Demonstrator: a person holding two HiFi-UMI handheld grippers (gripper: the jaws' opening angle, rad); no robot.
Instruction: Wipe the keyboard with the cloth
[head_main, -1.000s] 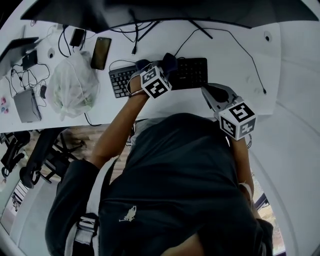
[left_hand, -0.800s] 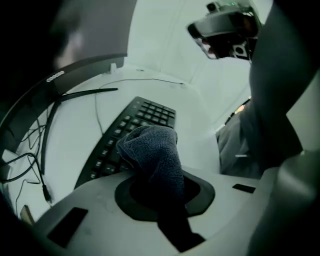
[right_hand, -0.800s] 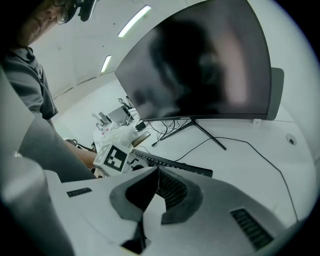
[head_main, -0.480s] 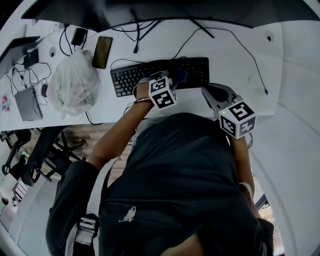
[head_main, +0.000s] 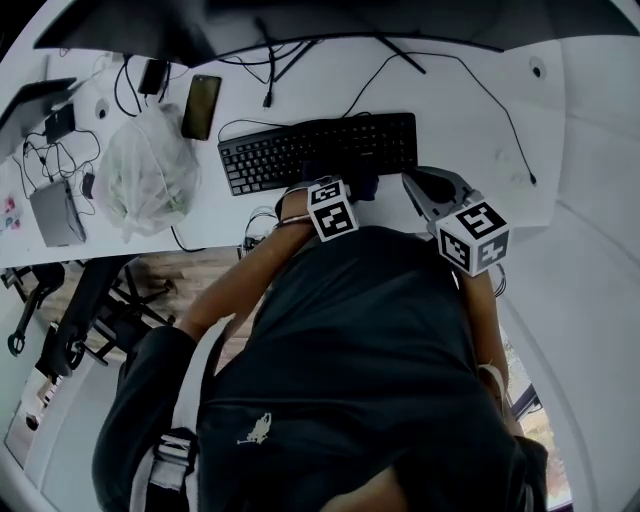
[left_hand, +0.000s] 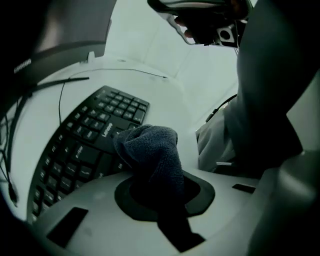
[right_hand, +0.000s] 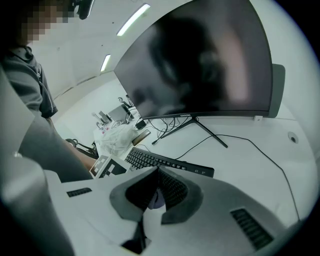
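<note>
The left claw (left_hand: 160, 187) is gripping a bunched dark cloth (left_hand: 152, 150), its jaws closing tightly on the fabric. It is holding the cloth against the front edge of the black keyboard (head_main: 290, 152), toward the keyboard's right end, on the white table (head_main: 480, 120). The right claw (right_hand: 158, 174) is hanging just beside the keyboard's near right corner, its jaws drawn together and carrying nothing.
</note>
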